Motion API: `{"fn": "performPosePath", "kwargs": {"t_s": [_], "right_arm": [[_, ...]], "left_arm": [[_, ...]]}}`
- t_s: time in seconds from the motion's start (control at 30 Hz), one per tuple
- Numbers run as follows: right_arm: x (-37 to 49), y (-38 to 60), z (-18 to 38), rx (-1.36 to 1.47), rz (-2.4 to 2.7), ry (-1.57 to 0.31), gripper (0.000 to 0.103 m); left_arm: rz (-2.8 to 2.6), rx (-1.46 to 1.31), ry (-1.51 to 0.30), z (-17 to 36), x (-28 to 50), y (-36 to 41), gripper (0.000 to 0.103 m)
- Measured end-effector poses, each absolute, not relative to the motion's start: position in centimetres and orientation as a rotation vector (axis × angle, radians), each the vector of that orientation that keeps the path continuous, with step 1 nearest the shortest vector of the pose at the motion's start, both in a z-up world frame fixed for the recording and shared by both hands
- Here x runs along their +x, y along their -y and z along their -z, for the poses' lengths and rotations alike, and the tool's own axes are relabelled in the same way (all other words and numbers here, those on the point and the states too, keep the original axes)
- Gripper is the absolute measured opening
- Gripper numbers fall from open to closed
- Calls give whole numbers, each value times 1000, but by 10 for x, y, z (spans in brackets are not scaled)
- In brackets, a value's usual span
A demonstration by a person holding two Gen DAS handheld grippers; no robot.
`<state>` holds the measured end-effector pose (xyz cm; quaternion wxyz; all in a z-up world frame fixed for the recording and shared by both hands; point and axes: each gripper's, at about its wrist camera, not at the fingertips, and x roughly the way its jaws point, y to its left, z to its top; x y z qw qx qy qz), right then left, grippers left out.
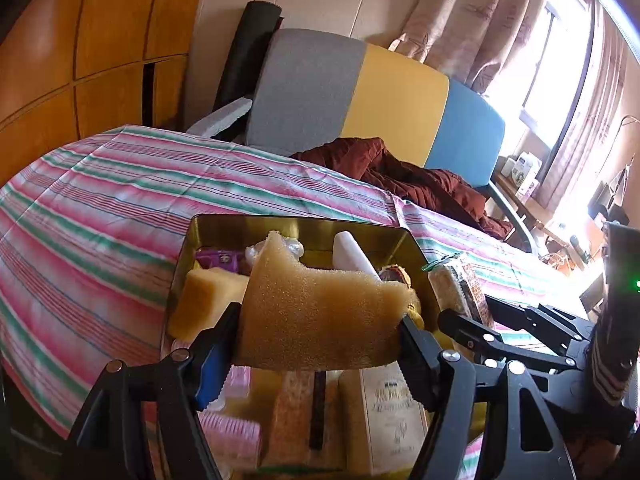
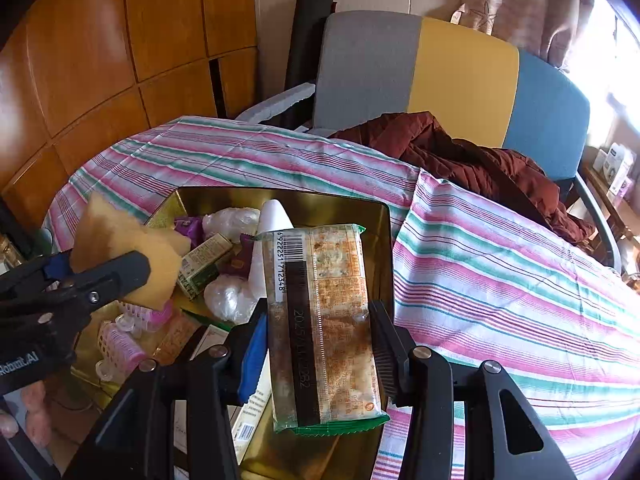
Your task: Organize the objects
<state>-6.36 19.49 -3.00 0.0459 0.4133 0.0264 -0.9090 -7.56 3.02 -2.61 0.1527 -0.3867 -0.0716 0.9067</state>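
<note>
Left gripper (image 1: 320, 332) clamps a tan porous sponge (image 1: 316, 316); right gripper (image 2: 320, 344) pinches a clear-wrapped cracker packet (image 2: 326, 320), both lifted over the gold metal tin (image 2: 382, 240) at twelve o'clock, probably for sorting.

A home room: wooden wardrobe (image 1: 80, 40), curtains (image 1: 480, 12), striped tablecloth (image 2: 500, 260).

A striped cloth (image 2: 500, 264) covers the surface; a dark red jacket (image 2: 472, 160) lies crumpled against a grey, yellow and blue backrest (image 2: 460, 76).

Left tongs (image 1: 320, 332) pinch a yellow sponge (image 1: 320, 316) above the gold tin (image 1: 256, 226).
</note>
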Motion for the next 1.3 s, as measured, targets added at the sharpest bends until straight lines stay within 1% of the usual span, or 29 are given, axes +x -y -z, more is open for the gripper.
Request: {"fn": "performPosePath", "kwargs": {"t_s": [0.27, 0.57, 0.67, 0.8, 1.23, 1.3], "right_arm": [[-83, -199, 43, 1310, 2775, -77, 48], [-88, -201, 54, 1339, 2764, -57, 48], [-91, -200, 57, 1357, 2752, -52, 48], [-91, -200, 58, 1363, 2758, -50, 48], [-84, -200, 52, 1349, 2766, -39, 48], [-81, -200, 51, 1346, 2768, -31, 51]], "left_arm": [[-2649, -1158, 130, 40, -102, -43, 74], [-2674, -1121, 81, 38, -99, -48, 75], [-2680, -1117, 68, 36, -99, -49, 77], [-2685, -1121, 94, 32, -98, -47, 78], [-2718, -1082, 78, 21, -83, -46, 78], [-2725, -1080, 80, 19, -80, -44, 78]]}}
